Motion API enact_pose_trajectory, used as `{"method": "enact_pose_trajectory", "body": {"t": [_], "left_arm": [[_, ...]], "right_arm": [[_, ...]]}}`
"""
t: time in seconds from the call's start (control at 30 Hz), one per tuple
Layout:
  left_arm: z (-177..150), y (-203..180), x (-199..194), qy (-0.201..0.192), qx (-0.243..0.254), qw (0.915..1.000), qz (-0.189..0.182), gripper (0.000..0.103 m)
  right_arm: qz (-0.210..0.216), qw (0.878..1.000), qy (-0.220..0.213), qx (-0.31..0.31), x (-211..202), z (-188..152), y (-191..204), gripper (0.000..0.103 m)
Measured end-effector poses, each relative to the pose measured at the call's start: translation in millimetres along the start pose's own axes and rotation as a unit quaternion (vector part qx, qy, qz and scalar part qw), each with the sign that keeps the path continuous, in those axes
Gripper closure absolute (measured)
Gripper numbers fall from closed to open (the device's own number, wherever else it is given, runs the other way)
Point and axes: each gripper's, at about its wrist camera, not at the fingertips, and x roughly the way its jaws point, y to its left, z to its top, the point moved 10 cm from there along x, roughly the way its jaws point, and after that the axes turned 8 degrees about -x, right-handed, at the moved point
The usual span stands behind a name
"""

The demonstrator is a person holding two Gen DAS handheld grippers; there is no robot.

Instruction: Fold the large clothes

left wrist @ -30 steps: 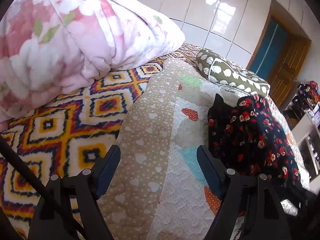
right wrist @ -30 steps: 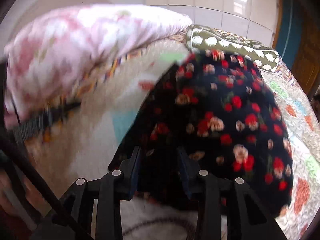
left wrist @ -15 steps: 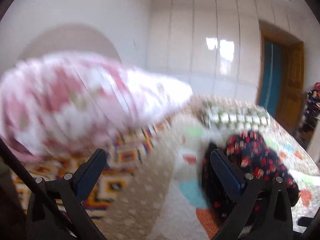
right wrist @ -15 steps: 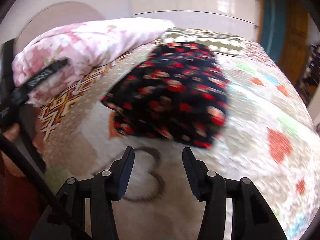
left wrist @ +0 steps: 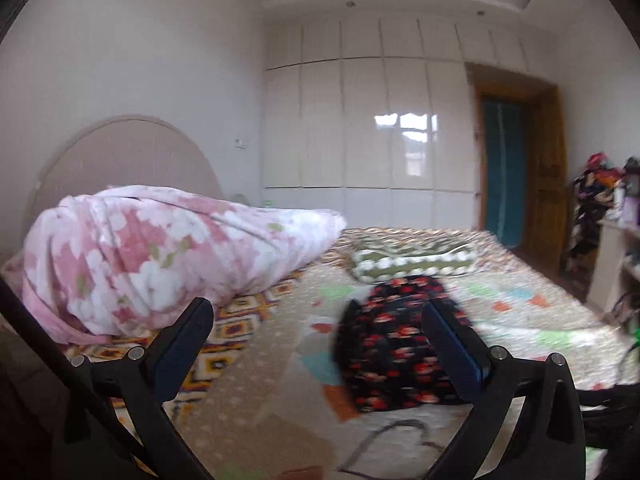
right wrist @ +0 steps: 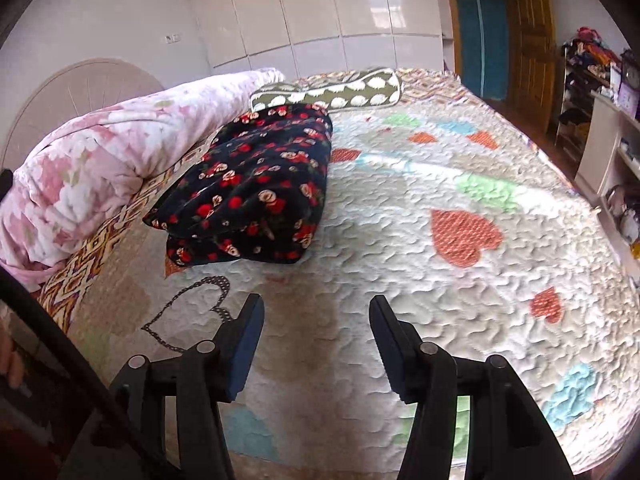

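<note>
The folded floral fleece garment looks soft, bulky, best lifted by its near edge; left gripper gapes wide and empty, right gripper has just been opening, empty.

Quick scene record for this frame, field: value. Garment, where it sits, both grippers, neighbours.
garment: black floral garment, folded into a thick stack
place: lying on the heart-patterned quilt, touched by neither gripper
left gripper: open, nothing between its fingers
right gripper: open, its jaws have just been opening, nothing between them, over bare quilt short of the garment
neighbours: pink floral duvet rolled up beside the garment; green dotted pillow behind it
fold status: looks done, hedged
</note>
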Motion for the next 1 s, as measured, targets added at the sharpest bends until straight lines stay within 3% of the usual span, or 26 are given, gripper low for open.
{"method": "enact_pose_trajectory", "body": {"t": [0.13,0.3,0.6,1.0], "left_arm": [[-20.0,-29.5,-3.6,0.099,-0.033,0.9929,-0.057,0.000],[-56.3,-43.9,3.6,0.168,-0.026,0.9848,-0.037,0.000],[-97.2,-32.8,14.5,0.217,0.032,0.9749,0.035,0.000],[-121.3,-9.3,24.3,0.269,0.038,0.9599,0.069,0.000]], "right_arm": [[0.002,1.000,-0.004,0.008,-5.3,-2.8,-8.1,0.037],[-0.019,1.000,0.002,-0.002,-5.2,-8.1,-17.1,0.036],[-0.046,0.998,0.032,-0.026,7.0,-26.3,-15.8,0.034],[-0.051,0.996,0.042,-0.067,14.7,-22.8,10.3,0.031]]}}
